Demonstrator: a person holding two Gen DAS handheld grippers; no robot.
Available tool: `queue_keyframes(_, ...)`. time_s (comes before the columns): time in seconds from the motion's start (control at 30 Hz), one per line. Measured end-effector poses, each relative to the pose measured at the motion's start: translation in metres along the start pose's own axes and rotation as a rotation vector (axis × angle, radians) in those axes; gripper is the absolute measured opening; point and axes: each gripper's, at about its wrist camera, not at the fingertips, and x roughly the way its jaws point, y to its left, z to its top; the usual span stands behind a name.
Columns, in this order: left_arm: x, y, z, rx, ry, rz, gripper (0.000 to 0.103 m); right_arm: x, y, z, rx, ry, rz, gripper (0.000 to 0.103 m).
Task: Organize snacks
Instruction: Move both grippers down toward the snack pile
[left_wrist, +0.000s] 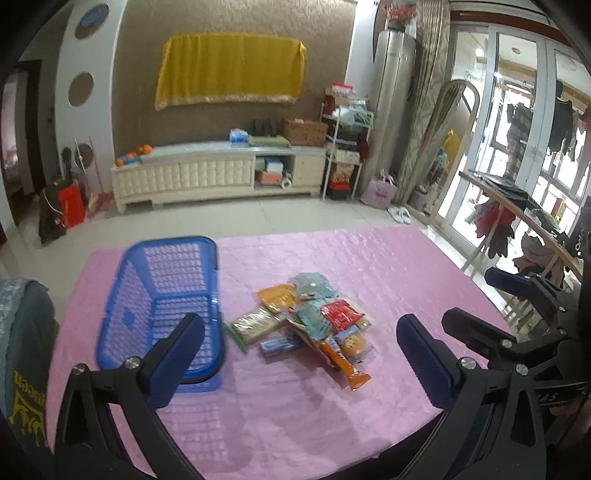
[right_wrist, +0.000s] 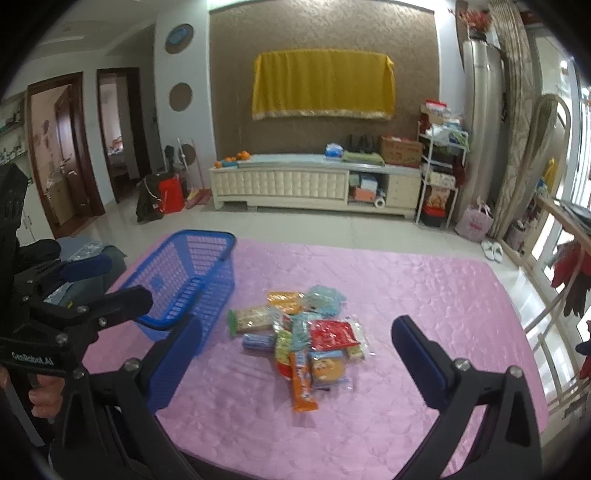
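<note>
Left wrist view: your left gripper (left_wrist: 301, 354) hangs above the pink cloth (left_wrist: 388, 266), tongs wide apart, nothing between them. The snacks (left_wrist: 312, 325) lie in one loose pile mid-cloth, just right of the basket (left_wrist: 166, 295), not touching it as far as you can tell. The basket is blue, tipped toward you, long axis running near-to-far, open side up. The orange stick pack (left_wrist: 345, 363) sits at the pile's near edge, long axis slanting from far-left to near-right. The red pack (left_wrist: 340, 312) lies flat on top, right side. Green-ended bar (left_wrist: 251, 326) lies at the pile's left, long axis roughly left-right, green end twd the basket. Your right gripper (left_wrist: 506, 295) shows at the right edge, tongs apart.

Right wrist view: right gripper (right_wrist: 295, 354) also hovers over the cloth (right_wrist: 424, 288), tongs spread, empty. The pile (right_wrist: 306, 339) sits centre, between the tips in frame. The basket (right_wrist: 192, 280) stands left of it, long axis pointing away. The orange pack (right_wrist: 301, 384) points at you, long axis near-far. Round cookie pack (right_wrist: 327, 369) just beside it on the right. Left gripper (right_wrist: 107, 280) at the left edge, tongs apart.
</note>
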Motion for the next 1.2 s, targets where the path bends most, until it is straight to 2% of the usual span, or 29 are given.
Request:
queue_keyframes(0.4,0.101,-0.023,0.004,0.023,0.207,0.017,0.103,0.078,-0.069,-0.022,0.081,0.163,-0.093,0.103)
queue_keyframes(0.57,0.144,-0.021,-0.004,0.015,0.299,0.034,0.101,0.108,-0.088,-0.039,0.126,0.22,-0.086,0.103)
queue_keyframes(0.73,0.178,-0.016,-0.017,0.012,0.381,0.047,0.091,0.132,-0.097,-0.052,0.138,0.269,-0.084,0.103)
queue_keyframes(0.9,0.207,-0.008,-0.025,-0.012,0.448,0.057,0.073,0.156,-0.1,-0.059,0.144,0.309,-0.083,0.103)
queue_keyframes(1.0,0.223,0.001,-0.03,-0.042,0.499,0.052,0.066,0.168,-0.099,-0.06,0.137,0.323,-0.077,0.103)
queue_keyframes(1.2,0.242,0.008,-0.036,-0.043,0.548,0.042,0.053,0.182,-0.099,-0.061,0.146,0.332,-0.061,0.103)
